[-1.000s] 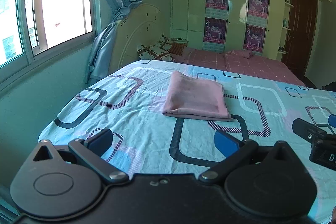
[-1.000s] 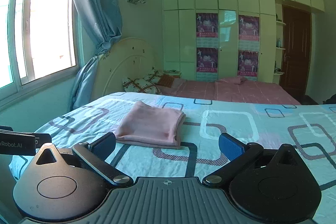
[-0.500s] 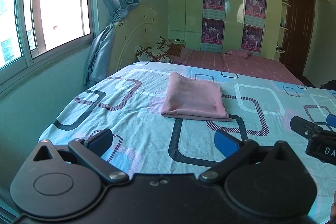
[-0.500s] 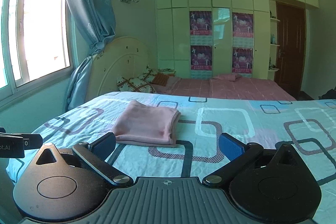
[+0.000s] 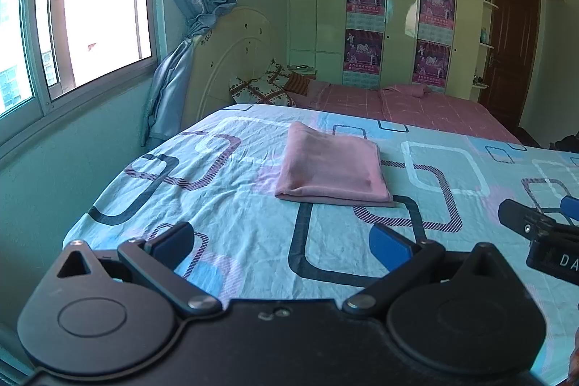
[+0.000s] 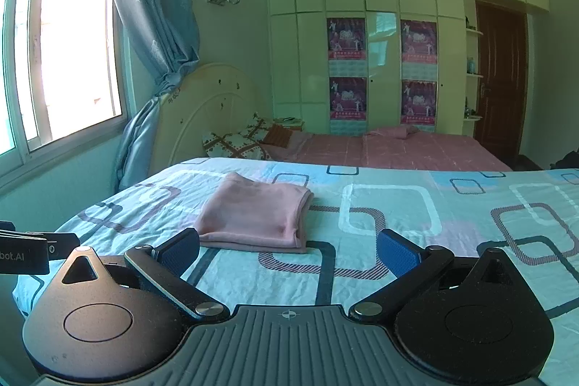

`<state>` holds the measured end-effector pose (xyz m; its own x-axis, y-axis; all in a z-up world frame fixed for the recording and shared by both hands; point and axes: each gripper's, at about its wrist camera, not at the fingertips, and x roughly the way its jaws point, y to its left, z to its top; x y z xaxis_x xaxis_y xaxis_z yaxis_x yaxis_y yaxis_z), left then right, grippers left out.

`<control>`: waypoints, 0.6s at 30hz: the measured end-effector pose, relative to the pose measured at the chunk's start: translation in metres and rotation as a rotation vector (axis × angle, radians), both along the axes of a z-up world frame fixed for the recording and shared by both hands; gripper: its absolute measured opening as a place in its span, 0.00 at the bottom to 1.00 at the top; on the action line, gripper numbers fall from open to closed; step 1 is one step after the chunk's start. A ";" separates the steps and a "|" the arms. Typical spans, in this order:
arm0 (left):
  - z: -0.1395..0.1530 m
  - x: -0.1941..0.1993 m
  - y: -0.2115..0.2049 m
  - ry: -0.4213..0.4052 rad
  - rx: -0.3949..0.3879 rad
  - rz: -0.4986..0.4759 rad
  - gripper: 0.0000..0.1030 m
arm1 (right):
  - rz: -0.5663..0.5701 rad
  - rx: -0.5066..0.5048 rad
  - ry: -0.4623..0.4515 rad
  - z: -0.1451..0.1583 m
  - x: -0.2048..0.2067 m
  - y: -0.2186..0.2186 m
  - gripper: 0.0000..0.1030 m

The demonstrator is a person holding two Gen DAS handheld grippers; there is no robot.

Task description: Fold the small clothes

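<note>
Both grippers are drawing back and lifting: the left gripper and right gripper hang with jaws spread, holding nothing. The pink garment lies folded, flat on the patterned bedsheet, well apart from both — this fold looks finished.

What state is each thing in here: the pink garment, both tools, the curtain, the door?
Pink garment: folded into a flat rectangle, lying on the patterned bedsheet, nothing touching it.
Left tool: open, empty, short of the garment.
Right tool: open, empty, short of the garment.
Curtain: drawn aside and gathered beside the window.
Door: closed.
</note>
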<state>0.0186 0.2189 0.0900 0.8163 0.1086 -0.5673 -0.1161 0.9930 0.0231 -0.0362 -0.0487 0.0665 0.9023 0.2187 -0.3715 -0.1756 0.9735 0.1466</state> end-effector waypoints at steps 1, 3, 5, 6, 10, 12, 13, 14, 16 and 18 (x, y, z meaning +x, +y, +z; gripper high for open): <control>0.000 0.000 0.000 0.000 0.000 0.001 0.99 | 0.001 0.001 0.002 0.000 0.000 -0.001 1.00; 0.000 0.001 0.000 0.000 -0.002 0.000 0.99 | 0.001 -0.003 0.003 0.000 0.001 0.000 1.00; 0.000 0.001 0.000 -0.001 0.000 0.000 0.99 | 0.000 -0.006 0.002 0.001 0.001 0.000 1.00; 0.000 0.001 0.000 -0.002 0.000 0.000 0.99 | 0.000 -0.007 0.003 0.001 0.002 0.000 1.00; 0.000 0.001 0.000 0.001 0.001 0.000 0.99 | 0.001 -0.007 0.003 0.001 0.002 0.000 1.00; -0.001 0.003 0.000 0.004 0.000 0.000 0.99 | 0.001 -0.007 0.004 0.000 0.003 0.000 1.00; -0.001 0.003 0.000 0.004 -0.001 0.000 0.99 | 0.002 -0.007 0.005 0.000 0.003 0.000 1.00; -0.001 0.003 0.000 0.005 0.000 -0.001 0.99 | 0.003 -0.006 0.006 0.000 0.003 0.000 1.00; -0.004 0.006 -0.001 0.008 0.000 -0.002 0.99 | 0.002 -0.005 0.009 0.000 0.004 -0.001 1.00; -0.004 0.007 -0.001 0.008 0.001 -0.004 0.99 | 0.001 -0.003 0.011 -0.001 0.006 -0.002 1.00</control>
<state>0.0257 0.2179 0.0859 0.8122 0.1056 -0.5737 -0.1117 0.9934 0.0247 -0.0303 -0.0504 0.0658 0.8979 0.2181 -0.3824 -0.1745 0.9738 0.1457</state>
